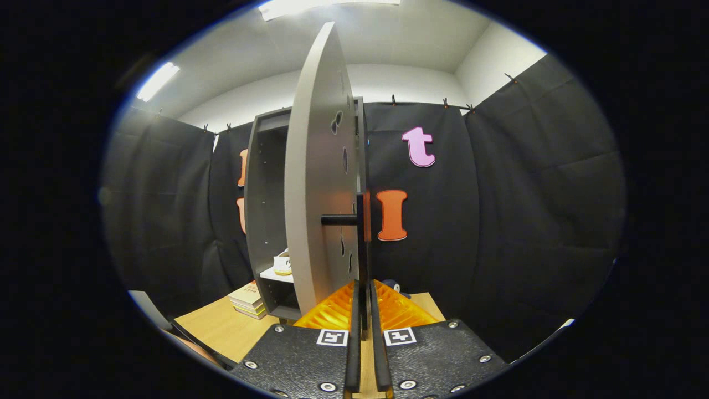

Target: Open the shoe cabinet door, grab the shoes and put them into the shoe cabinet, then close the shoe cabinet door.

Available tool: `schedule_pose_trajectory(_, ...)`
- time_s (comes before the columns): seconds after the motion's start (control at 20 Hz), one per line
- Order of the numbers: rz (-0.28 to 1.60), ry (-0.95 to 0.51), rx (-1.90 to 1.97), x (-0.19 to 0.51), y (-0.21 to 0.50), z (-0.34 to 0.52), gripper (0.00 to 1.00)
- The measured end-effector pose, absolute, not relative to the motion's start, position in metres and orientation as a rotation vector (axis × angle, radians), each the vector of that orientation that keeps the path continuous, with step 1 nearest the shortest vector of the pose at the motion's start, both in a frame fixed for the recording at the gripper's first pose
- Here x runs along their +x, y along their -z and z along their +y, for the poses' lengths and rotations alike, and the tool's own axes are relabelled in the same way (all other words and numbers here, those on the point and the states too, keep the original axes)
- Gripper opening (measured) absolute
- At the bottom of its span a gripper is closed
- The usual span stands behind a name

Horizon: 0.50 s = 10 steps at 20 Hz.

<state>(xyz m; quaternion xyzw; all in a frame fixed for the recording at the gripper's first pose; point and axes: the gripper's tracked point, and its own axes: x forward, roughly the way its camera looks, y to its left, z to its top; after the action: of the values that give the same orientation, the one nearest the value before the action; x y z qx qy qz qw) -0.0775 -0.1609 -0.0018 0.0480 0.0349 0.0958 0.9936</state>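
Cabinet (265, 210) frame centre-left, on table (221, 330). Door (316, 183) centre, swung edge-on toward us. We judge gripper (363, 310), bottom centre, clenched on handle (363, 249) to swing door. Shoe (283, 263) already on shelf, left of door.

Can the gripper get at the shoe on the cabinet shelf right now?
Probably not. The gripper is shut on the edge of the open door, and that door stands between the fingers and the shoe inside the cabinet.
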Motion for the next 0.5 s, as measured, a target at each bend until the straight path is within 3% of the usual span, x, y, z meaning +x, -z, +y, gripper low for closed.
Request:
schedule_pose_trajectory(0.3, -0.058, -0.122, 0.0, -0.092, -0.018, -0.169, 0.35)
schedule_pose_trajectory(0.35, -0.051, -0.115, -0.013, -0.092, -0.015, -0.166, 0.44)
schedule_pose_trajectory(0.5, -0.005, -0.101, -0.053, -0.101, -0.008, -0.15, 0.56)
